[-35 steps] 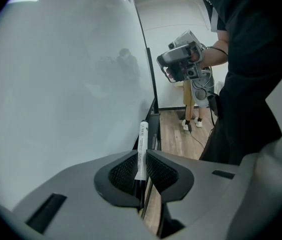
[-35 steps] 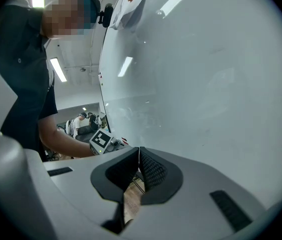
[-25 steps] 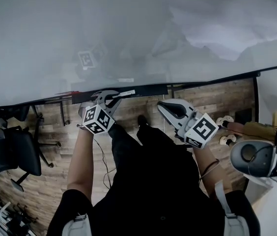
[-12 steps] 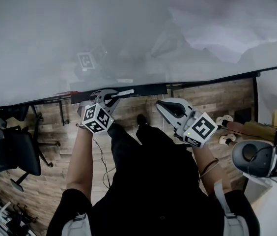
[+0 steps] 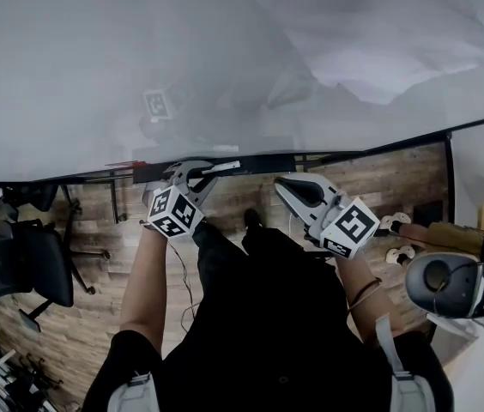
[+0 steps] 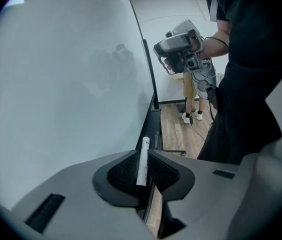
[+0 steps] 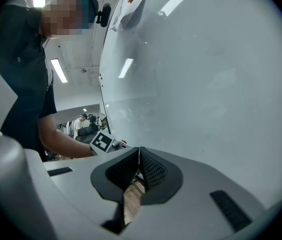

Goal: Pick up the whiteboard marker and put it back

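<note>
The white whiteboard marker (image 5: 223,166) lies along the black tray (image 5: 259,158) at the foot of the whiteboard (image 5: 225,58). My left gripper (image 5: 192,172) is at its left end. In the left gripper view the marker (image 6: 143,160) stands between the two pads of the left gripper (image 6: 142,159), whose jaws are opening; a thin dark gap shows beside it. My right gripper (image 5: 289,184) hangs in front of the board to the right of the marker. Its pads (image 7: 151,169) meet with nothing between them.
A black office chair (image 5: 19,264) stands on the wooden floor at the left. A rounded grey device (image 5: 448,281) sits at the right edge. Another person's legs (image 6: 193,101) show far along the tray (image 6: 153,129). The board fills the upper picture.
My left gripper has shifted slightly up and to the right along the tray, with the marker's white end still sticking out of it. The right gripper has stayed where it was.
</note>
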`<state>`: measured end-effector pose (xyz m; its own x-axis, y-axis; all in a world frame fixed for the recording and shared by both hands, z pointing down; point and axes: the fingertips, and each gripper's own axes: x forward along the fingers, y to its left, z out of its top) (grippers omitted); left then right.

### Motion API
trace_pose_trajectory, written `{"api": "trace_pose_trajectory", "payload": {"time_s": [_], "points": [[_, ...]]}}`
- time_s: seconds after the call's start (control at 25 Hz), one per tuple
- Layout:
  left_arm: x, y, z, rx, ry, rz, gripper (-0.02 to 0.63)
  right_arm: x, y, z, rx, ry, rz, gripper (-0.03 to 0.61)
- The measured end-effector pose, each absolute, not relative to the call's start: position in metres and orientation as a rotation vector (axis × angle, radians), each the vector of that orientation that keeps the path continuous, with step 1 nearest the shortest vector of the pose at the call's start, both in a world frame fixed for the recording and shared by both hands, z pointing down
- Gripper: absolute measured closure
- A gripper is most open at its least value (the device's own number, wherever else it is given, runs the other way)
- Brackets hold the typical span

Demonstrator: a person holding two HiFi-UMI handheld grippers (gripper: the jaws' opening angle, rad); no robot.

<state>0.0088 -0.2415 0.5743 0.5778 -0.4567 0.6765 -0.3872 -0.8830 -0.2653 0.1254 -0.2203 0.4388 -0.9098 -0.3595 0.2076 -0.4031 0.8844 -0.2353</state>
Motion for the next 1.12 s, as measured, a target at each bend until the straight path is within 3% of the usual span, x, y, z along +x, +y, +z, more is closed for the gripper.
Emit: {"api": "trace_pose_trajectory", "payload": {"time_s": [0.24,0.76,1.12], "points": [[0.017,-0.238,0.497,-2.833,0.907,-0.891,0.534,0.115,-0.231,0.401,0.518,-2.971,0.347,0.558],[-0.034,-0.199,0.31,-2.819,1.421,0.048,0.601,0.019,-0.221,0.315,0.027,-3.141,0.104,0.558],[-0.047,-0.17,0.307,-2.805,1.6,0.085,0.601,-0.019,-0.192,0.295,-0.232,-3.142,0.041,0.558]]}}
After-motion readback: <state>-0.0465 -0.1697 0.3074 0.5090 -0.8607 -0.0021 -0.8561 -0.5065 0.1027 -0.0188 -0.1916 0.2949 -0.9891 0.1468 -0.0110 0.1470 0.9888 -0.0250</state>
